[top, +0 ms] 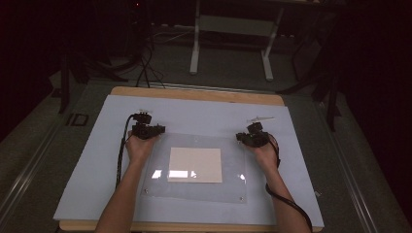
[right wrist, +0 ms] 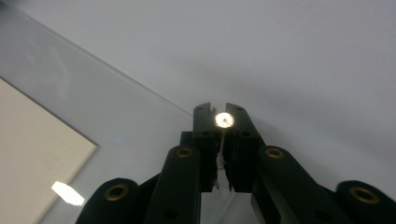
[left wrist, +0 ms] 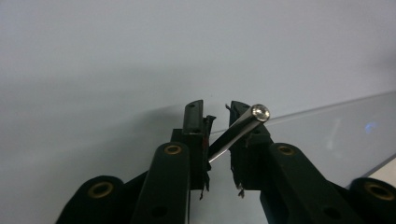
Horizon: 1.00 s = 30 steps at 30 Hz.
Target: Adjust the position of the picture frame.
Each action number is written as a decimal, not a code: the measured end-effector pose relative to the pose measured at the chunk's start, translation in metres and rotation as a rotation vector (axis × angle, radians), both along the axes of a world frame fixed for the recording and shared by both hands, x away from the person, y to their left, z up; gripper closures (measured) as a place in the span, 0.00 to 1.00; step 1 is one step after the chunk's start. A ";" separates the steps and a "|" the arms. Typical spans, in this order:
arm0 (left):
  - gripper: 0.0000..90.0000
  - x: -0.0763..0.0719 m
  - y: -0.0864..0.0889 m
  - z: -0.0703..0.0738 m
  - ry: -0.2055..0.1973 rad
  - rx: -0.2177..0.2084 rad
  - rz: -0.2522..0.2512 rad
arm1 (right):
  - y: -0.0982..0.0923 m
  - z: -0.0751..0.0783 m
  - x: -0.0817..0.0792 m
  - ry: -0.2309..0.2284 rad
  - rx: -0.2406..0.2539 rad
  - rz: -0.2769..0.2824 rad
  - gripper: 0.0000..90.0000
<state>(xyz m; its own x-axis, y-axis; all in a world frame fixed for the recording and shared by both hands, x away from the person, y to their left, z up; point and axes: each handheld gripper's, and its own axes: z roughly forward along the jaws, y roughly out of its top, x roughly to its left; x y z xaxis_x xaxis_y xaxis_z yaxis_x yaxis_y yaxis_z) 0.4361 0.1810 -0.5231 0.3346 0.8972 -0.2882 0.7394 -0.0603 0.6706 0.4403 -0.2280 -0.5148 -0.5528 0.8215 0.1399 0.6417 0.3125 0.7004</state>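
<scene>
A clear plastic plate [top: 233, 165] lies on a pale blue mat [top: 97, 160], with a cream sheet [top: 195, 165] under its middle. My left gripper [top: 156, 130] is at the plate's far left corner. In the left gripper view this gripper [left wrist: 217, 109] is shut on a thin metal pin [left wrist: 238, 128] with a round head, held slantwise just above the mat beside the plate's edge [left wrist: 327, 112]. My right gripper [top: 240, 137] is at the far right corner. There the right gripper [right wrist: 218, 109] pinches the shiny round head of a second metal pin [right wrist: 224, 119] near the plate [right wrist: 116, 107].
The mat covers a wooden table [top: 194, 93]. Small fasteners sit at the plate's near corners [top: 241, 198]. A cable [top: 119, 155] trails from the left gripper along the forearm. Beyond the table, on the dark floor, stands a white desk frame [top: 231, 29].
</scene>
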 end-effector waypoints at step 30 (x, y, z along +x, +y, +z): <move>0.74 -0.018 0.008 -0.002 -0.024 -0.070 -0.004 | -0.001 -0.010 -0.001 -0.037 0.059 -0.026 0.91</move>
